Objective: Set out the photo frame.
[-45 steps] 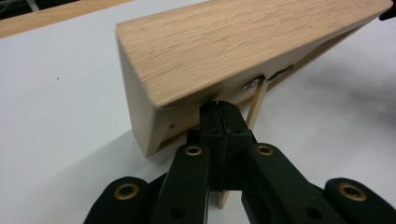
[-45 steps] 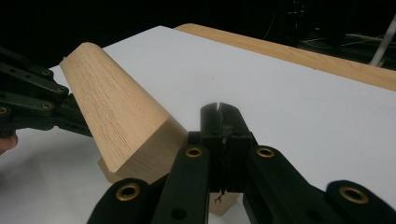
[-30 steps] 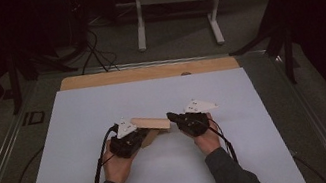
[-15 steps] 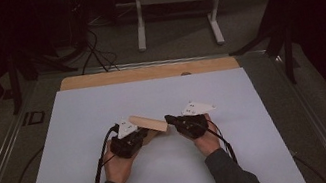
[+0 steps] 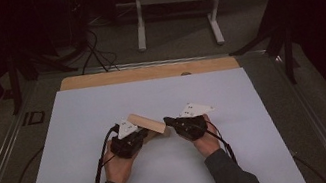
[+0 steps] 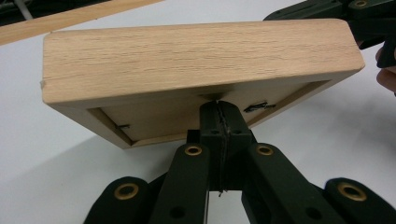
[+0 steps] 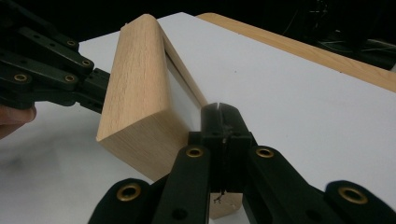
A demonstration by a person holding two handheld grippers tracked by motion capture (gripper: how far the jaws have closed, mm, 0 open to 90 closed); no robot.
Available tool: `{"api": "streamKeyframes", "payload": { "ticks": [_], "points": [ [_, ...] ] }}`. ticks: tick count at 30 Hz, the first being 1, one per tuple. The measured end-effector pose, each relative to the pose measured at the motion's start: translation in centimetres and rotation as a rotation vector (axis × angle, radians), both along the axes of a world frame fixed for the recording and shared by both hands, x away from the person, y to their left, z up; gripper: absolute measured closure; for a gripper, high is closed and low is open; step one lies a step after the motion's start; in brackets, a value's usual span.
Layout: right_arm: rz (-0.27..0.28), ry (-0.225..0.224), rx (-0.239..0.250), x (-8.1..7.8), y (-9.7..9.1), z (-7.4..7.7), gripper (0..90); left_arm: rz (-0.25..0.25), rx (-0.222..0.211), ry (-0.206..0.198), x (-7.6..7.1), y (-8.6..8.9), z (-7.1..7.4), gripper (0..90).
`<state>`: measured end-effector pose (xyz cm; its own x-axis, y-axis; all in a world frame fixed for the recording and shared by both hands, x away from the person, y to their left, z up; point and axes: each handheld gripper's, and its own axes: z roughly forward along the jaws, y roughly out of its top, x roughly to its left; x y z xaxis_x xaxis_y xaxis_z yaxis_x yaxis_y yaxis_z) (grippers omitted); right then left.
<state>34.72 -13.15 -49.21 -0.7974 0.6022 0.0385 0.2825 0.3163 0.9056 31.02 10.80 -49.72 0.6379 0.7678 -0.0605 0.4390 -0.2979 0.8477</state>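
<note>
Resting between the two grippers, a pale wooden frame [image 5: 148, 123] was tilted above the white sheet [image 5: 82, 136] that covered most of the table [image 5: 147, 73]; its grain ran in fine straight lines along a broad, smooth face with rounded corners and softened edges; in the left gripper view the frame [image 6: 187, 56] showed a recessed back panel set inside a thin rim, with small dark metal clips near the inner edge; in the right gripper view the frame [image 7: 140, 93] stood on edge, thick and blocky, with a white glossy pane set into it. The left gripper [image 5: 139, 137] had its jaws clenched flat together, their tips against the lower rim of the frame's back, though whether they pinched that rim could not be told; seen closely, the left gripper [image 6: 218, 116] was matte black plastic with brass-coloured rivets on its linked bars. The right gripper [image 5: 168, 121] was likewise clenched, its tips meeting at the frame's near corner; the right gripper [image 7: 219, 119] showed the same black bars and brass rivets. Each gripper bore a light grey three-cornered plate; a bare strip of warm wood ran along the table's far edge; the sheet looked smooth and dull.
</note>
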Motion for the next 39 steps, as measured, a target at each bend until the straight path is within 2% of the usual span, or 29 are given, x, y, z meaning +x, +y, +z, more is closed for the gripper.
{"api": "streamKeyframes", "payload": {
  "ticks": [14,39],
  "points": [
    [0.006,0.015,-0.016,0.0,0.1,-0.3,89.9,-0.005,0.003,0.009,0.0,-0.1,-0.1,89.6],
    [0.091,0.01,-0.045,-1.3,1.4,-0.1,89.9,0.019,-0.008,0.02,0.2,0.5,-0.3,89.7]
  ]
}}
